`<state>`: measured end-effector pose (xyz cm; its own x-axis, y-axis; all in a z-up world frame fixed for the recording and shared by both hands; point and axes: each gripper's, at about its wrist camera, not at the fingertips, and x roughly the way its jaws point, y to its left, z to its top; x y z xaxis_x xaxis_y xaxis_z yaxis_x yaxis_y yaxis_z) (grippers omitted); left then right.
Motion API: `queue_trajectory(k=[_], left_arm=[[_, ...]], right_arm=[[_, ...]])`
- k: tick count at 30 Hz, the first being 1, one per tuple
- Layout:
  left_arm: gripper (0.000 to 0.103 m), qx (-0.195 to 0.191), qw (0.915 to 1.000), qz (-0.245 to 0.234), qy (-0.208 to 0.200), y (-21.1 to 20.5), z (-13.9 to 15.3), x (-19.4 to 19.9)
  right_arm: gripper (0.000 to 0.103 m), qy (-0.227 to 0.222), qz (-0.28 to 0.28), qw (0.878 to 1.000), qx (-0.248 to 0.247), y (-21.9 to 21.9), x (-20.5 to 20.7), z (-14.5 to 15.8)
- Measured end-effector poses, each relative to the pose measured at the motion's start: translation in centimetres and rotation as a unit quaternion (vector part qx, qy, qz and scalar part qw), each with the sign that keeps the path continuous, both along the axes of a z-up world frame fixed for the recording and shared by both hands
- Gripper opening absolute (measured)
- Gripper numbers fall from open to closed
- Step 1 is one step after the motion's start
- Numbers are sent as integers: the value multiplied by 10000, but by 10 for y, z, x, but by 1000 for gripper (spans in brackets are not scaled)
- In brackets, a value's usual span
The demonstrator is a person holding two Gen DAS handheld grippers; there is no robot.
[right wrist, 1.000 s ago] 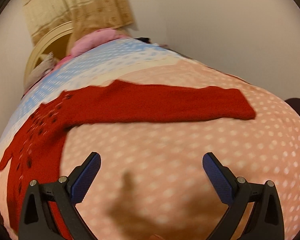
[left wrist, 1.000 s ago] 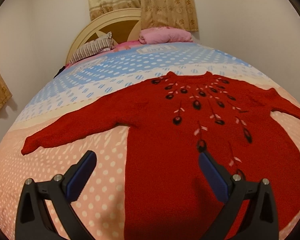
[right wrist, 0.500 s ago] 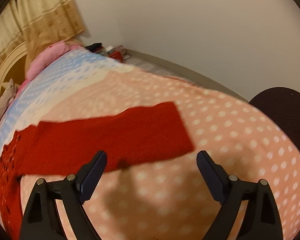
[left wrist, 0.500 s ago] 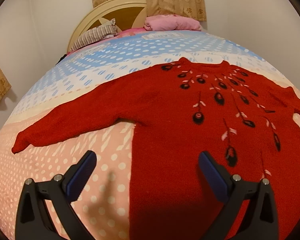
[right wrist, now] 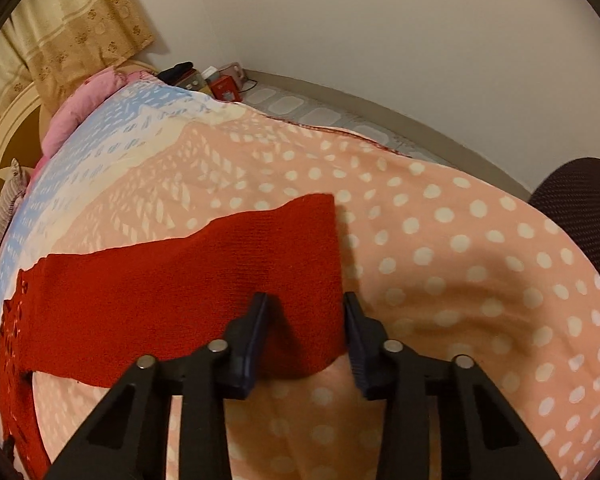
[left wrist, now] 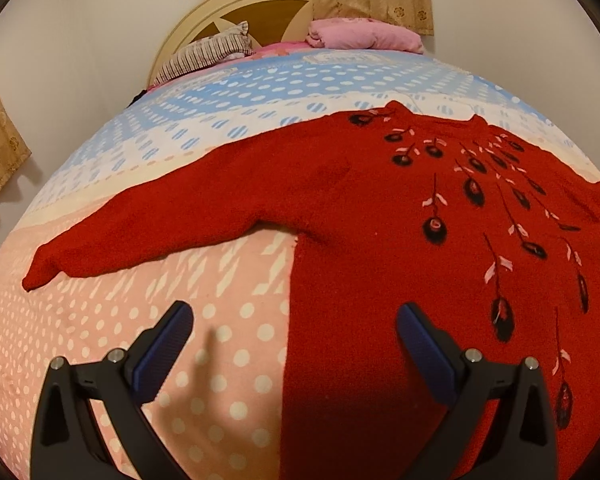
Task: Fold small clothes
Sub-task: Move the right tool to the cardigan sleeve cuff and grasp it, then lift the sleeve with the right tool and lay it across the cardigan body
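A red knitted sweater (left wrist: pixel 380 216) with dark flower embroidery lies flat, front up, on the dotted bedspread (left wrist: pixel 228 336), both sleeves spread out. My left gripper (left wrist: pixel 296 344) is open and hovers over the sweater's left side edge, below the armpit; one finger is over the bedspread, the other over the red body. In the right wrist view the sweater's other sleeve (right wrist: pixel 204 280) runs to its cuff. My right gripper (right wrist: pixel 306 320) straddles the cuff's near corner, and its jaws are closing with that fabric between them, a gap still showing.
Pink folded bedding (left wrist: pixel 364 36) and a striped pillow (left wrist: pixel 208 52) lie by the cream headboard (left wrist: pixel 240 12). A dark chair (right wrist: pixel 580 200) stands beyond the bed's right edge. Small boxes (right wrist: pixel 220 84) sit on the floor by the wall.
The right gripper moved along the sleeve to its cuff, came down over it and narrowed its jaws around it. The left gripper shifted left and lower, toward the sweater's side edge, staying open.
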<state>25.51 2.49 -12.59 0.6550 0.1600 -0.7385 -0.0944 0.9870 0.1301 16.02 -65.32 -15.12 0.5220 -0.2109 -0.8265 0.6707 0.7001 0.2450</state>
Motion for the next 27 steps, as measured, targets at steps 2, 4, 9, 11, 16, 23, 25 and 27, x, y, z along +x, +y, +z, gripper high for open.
queue_trajectory(k=[2,4,9,11,16,23,25,27], left_arm=[[103,3,10000,-10,-11,0,0,0],[103,24,10000,-9,-32,0,-1,-1],[103,-51,10000,-9,-30,2,-2,-2],[103,-121,9999,2,-10,3,-2,-2],[103,-258,9997,-30,-25,5,-3,-2],[103,-406,9991,-62,-108,8,-1,-5],[103,-485,9987,-59,-132,10,0,-6],[103,-538,9985,-60,-121,12,-1,-6]], right_arm=[[11,-59,26,10000,33,-1,0,3],[10,-155,39,9998,69,-2,0,9],[9,-475,191,9985,-173,13,5,44],[9,-601,336,9970,-341,24,10,63],[9,-796,651,9930,-578,52,26,99],[9,-1059,1178,9847,-725,105,51,141],[9,-1145,1387,9804,-801,127,60,155],[9,-1220,1550,9765,-872,144,67,167]])
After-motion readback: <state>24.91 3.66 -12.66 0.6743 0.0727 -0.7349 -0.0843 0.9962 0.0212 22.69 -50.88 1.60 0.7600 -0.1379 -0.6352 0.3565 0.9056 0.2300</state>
